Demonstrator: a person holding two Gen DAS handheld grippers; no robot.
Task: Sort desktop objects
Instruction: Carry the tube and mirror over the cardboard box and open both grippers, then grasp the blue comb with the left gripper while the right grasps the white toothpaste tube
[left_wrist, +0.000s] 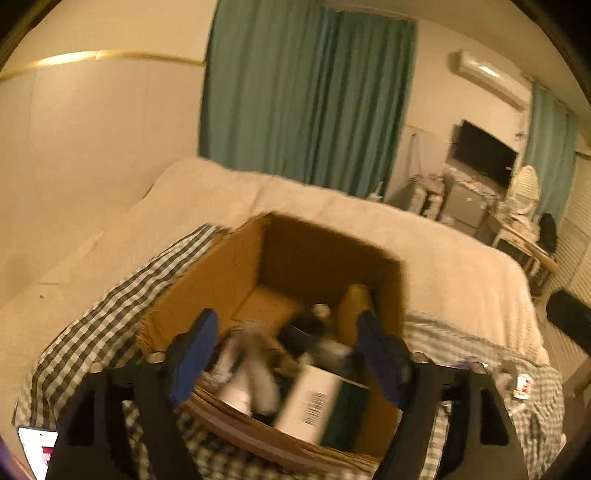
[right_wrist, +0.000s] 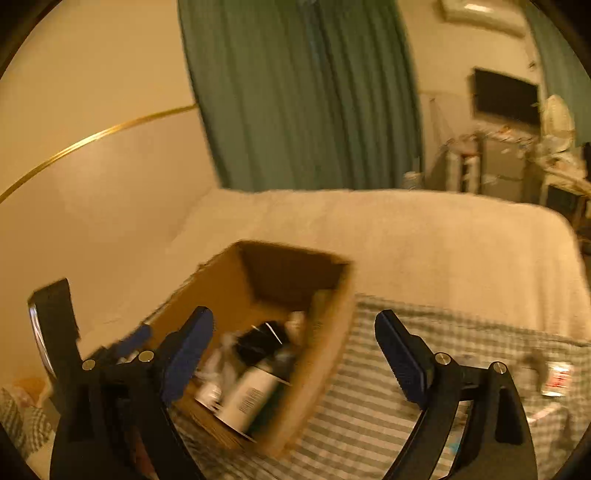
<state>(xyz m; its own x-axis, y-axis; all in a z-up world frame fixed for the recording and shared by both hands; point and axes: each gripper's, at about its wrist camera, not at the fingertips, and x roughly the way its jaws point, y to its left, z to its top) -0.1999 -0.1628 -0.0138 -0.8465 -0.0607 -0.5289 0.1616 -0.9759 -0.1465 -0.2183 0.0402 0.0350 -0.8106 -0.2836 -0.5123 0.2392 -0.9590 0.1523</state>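
Note:
An open cardboard box (left_wrist: 229, 273) stands on a checked cloth (left_wrist: 92, 332). It holds several items: a white box with a barcode (left_wrist: 314, 402), a white bottle (left_wrist: 240, 387), a yellowish bottle (left_wrist: 354, 302) and dark objects. My left gripper (left_wrist: 288, 332) is open and empty, just above the box's near rim. In the right wrist view the same cardboard box (right_wrist: 229, 288) sits left of centre, and my right gripper (right_wrist: 295, 325) is open and empty over its right wall. The left gripper's blue pad (right_wrist: 136, 339) shows at the far left. Both views are blurred.
A small white-and-red item (left_wrist: 522, 386) lies on the checked cloth (right_wrist: 406, 387) at the right; it also shows in the right wrist view (right_wrist: 557, 378). A phone (left_wrist: 37, 450) lies at the lower left. A cream bed (left_wrist: 406, 236) is behind, with green curtains (left_wrist: 306, 96) beyond.

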